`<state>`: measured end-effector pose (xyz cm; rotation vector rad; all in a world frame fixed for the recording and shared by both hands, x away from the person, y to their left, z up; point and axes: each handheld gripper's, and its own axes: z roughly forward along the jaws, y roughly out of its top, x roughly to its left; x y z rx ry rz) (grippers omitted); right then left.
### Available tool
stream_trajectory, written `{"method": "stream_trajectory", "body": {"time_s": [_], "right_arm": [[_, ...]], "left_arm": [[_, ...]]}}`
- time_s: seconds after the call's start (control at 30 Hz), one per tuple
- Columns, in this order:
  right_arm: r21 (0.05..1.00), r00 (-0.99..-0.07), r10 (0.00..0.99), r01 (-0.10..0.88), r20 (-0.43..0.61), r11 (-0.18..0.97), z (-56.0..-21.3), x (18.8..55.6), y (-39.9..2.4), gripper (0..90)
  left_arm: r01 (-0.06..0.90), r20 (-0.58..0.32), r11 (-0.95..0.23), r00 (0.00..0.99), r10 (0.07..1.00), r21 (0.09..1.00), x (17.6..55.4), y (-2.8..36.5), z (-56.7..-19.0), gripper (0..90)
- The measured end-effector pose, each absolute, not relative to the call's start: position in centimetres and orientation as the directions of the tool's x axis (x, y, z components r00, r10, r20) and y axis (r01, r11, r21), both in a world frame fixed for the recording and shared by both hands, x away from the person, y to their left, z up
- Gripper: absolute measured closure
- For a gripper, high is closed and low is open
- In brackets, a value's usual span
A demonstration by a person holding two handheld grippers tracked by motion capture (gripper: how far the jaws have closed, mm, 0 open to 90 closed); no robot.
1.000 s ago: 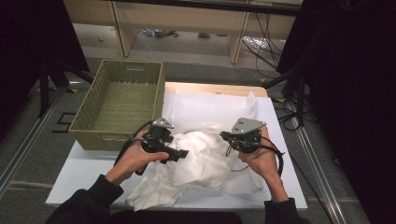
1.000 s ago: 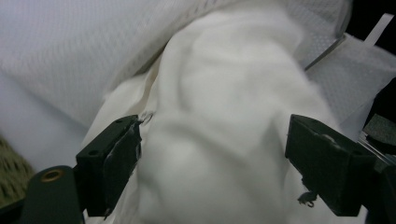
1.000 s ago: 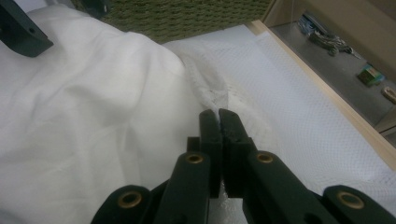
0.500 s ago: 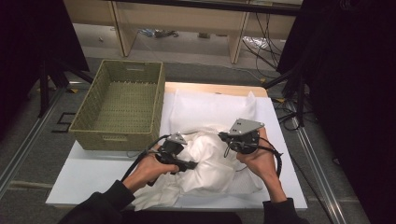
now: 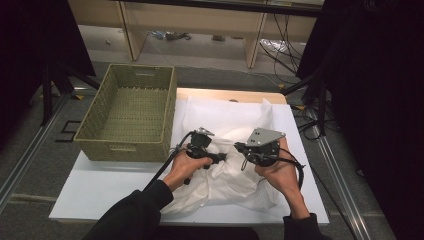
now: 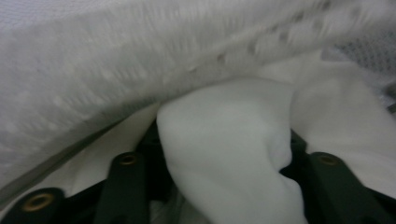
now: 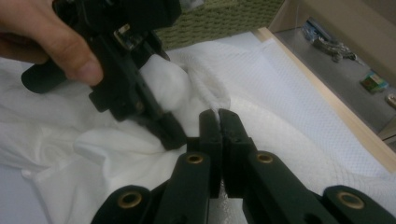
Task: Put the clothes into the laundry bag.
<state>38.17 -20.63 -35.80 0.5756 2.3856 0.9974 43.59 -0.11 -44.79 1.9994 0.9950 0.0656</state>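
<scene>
I have the left gripper [image 5: 216, 159] pushed into the crumpled white cloth garment [image 5: 235, 175] heaped on the white table top [image 5: 100, 190]. In the left gripper view a thick fold of that fabric [image 6: 229, 154] sits between its two black jaws, which have just been opening a little; they stand part-way apart around the fold, and I cannot tell whether the pads press on it.

The right gripper [image 7: 218, 122] faces it from close by — its jaws are pressed together, with a thin edge of the white cloth caught between the tips. In the right gripper view the left gripper [image 7: 154, 119] lies just ahead and to the left of those tips, almost touching them, a hand [image 7: 42, 32] wrapped round its body.

The garment lies under and between both grippers. Beyond the left gripper, on its far left side, stands the green woven rectangular basket [image 5: 127, 115], at the cloth's edge.
</scene>
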Motion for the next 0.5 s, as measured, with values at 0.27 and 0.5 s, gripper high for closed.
{"method": "stream_trajectory", "body": {"time_s": [0.27, 0.5], "right_arm": [[0.744, -0.795, 0.548, 0.196, -0.260, 0.638, -36.1, 38.3, -21.0, 89.9], [0.739, -0.795, 0.543, 0.189, -0.273, 0.647, -36.1, 38.3, -20.7, 89.9]], "left_arm": [[0.495, -0.100, -0.381, 0.701, 0.706, 0.781, 39.8, 3.9, -41.6, 16.7], [0.640, -0.176, -0.337, 0.601, 0.780, 0.691, 40.4, 6.5, -45.4, 3.2]]}}
